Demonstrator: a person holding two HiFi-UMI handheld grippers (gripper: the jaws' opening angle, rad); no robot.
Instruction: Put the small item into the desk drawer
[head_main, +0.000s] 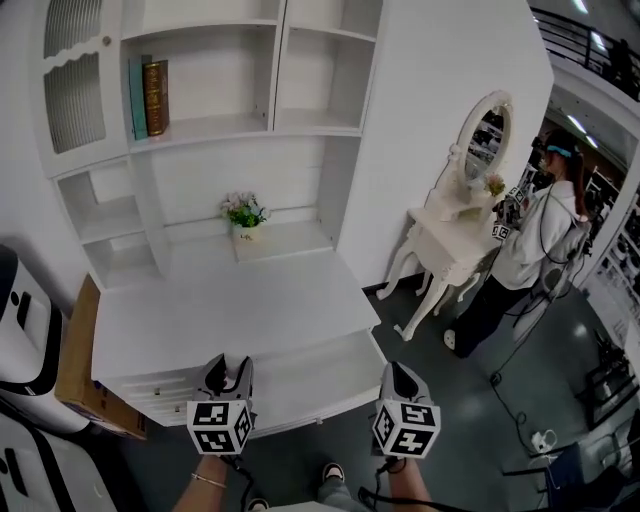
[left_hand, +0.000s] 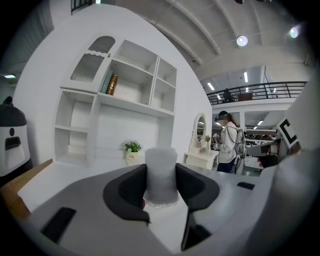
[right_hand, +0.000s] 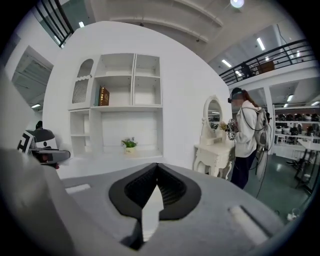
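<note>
left gripper (left_hand: 161, 169) around small item (left_hand: 161, 180)

Head cam sits high and looks steeply down on the desk (head_main: 230, 310), so you get the whole top, the shelves (head_main: 210, 80) behind it and some floor. The left gripper (head_main: 228, 372) and right gripper (head_main: 400, 378) poke in at the bottom edge. Each gripper cam rides right behind its own jaws, super close to them, low at about desk height, facing nearly level toward the shelves. All three views share the shelves, the plant (head_main: 244, 212), the vanity (head_main: 455, 235) and the person (head_main: 530, 250) beside it. The left cam also catches the right gripper at its right edge, and the right cam catches the left one at its left edge.
</note>
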